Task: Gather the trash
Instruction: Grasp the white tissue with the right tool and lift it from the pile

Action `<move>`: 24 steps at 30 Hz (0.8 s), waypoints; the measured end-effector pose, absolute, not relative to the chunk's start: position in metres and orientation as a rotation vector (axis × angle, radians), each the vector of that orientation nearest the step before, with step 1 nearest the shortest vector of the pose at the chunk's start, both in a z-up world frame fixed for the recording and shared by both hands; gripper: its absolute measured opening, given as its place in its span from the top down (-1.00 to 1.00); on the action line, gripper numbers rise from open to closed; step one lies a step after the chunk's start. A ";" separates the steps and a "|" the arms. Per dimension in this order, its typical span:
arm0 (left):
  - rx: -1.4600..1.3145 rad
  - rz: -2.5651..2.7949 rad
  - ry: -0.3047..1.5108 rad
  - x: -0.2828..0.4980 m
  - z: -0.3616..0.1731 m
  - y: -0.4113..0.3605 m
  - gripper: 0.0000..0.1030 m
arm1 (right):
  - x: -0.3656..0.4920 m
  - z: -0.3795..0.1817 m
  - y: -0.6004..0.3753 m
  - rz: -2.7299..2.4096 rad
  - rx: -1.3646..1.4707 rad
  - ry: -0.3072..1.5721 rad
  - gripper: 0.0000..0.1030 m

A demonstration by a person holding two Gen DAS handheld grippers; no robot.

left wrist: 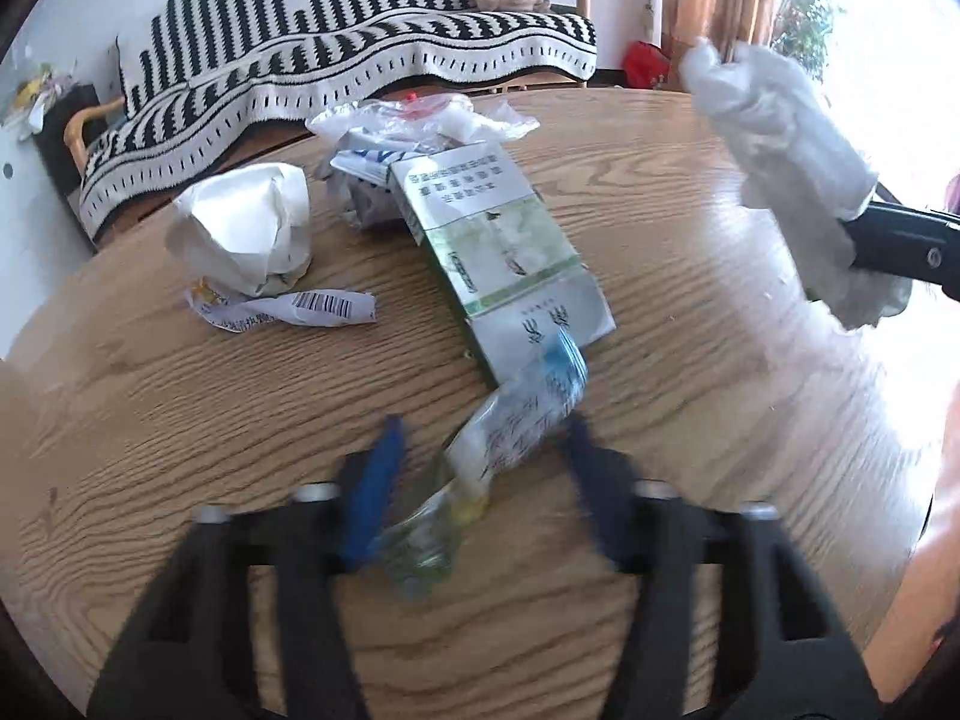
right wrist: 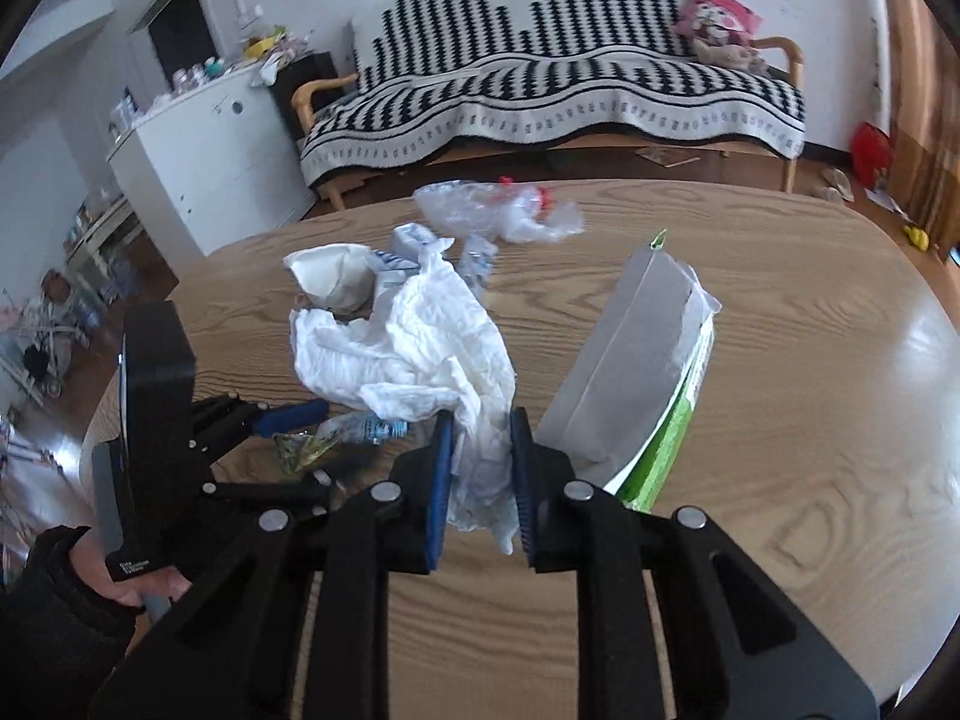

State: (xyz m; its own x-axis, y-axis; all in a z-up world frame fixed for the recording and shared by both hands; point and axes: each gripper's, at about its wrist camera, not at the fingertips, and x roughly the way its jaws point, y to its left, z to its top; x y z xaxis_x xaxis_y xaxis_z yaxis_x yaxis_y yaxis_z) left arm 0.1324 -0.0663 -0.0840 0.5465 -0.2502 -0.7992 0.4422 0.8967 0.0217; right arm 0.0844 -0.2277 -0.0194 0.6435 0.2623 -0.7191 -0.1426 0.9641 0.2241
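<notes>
My left gripper (left wrist: pixel 485 427) is blurred, its blue fingers closed against a clear printed plastic wrapper (left wrist: pixel 516 420) lying on the wooden table (left wrist: pixel 180 420). In the right wrist view the same gripper (right wrist: pixel 336 438) shows at the left, with the wrapper (right wrist: pixel 360 429) between its fingers. My right gripper (right wrist: pixel 481 420) is shut on a crumpled white tissue (right wrist: pixel 420 348), held above the table. In the left wrist view this tissue (left wrist: pixel 780 138) hangs at the upper right. A flattened green-and-white carton (left wrist: pixel 504 252) lies just beyond the wrapper.
A crumpled white paper ball (left wrist: pixel 246 228), a barcode slip (left wrist: pixel 300 309) and a clear plastic bag (left wrist: pixel 420 120) lie farther back. The carton (right wrist: pixel 636 372) stands tilted right of my right gripper. A striped sofa (right wrist: pixel 570 90) and a white cabinet (right wrist: pixel 210 150) stand beyond the table.
</notes>
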 end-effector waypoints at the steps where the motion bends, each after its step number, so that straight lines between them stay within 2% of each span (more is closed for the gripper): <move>1: 0.213 -0.414 0.916 0.130 -0.083 -0.064 0.56 | 0.078 -0.020 -0.232 0.219 0.162 0.839 0.63; 2: 0.187 -0.419 0.927 0.128 -0.083 -0.061 0.68 | 0.071 -0.020 -0.238 0.204 0.178 0.838 0.63; 3: 0.160 -0.421 0.939 0.127 -0.082 -0.059 0.71 | 0.066 -0.022 -0.242 0.194 0.190 0.839 0.63; 14: 0.108 -0.392 0.921 0.086 -0.059 -0.056 0.72 | 0.027 -0.016 -0.282 0.163 0.266 0.851 0.63; 21: 0.091 -0.385 0.931 0.068 -0.057 -0.051 0.72 | 0.046 -0.048 -0.250 0.182 0.188 0.943 0.60; 22: 0.087 -0.383 0.935 0.067 -0.057 -0.049 0.72 | 0.050 -0.053 -0.245 0.183 0.188 0.957 0.55; 23: 0.085 -0.378 0.937 0.065 -0.058 -0.045 0.72 | 0.052 -0.056 -0.241 0.183 0.193 0.963 0.32; 24: 0.083 -0.375 0.938 0.064 -0.058 -0.041 0.72 | 0.052 -0.057 -0.236 0.190 0.197 0.957 -0.11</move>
State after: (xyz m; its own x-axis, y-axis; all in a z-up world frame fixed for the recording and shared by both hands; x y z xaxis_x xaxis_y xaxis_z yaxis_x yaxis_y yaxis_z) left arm 0.0641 -0.0408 -0.0576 0.5322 -0.2785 -0.7995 0.3500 0.9322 -0.0918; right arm 0.0516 -0.2364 -0.0570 0.5621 0.2474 -0.7892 -0.0736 0.9654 0.2502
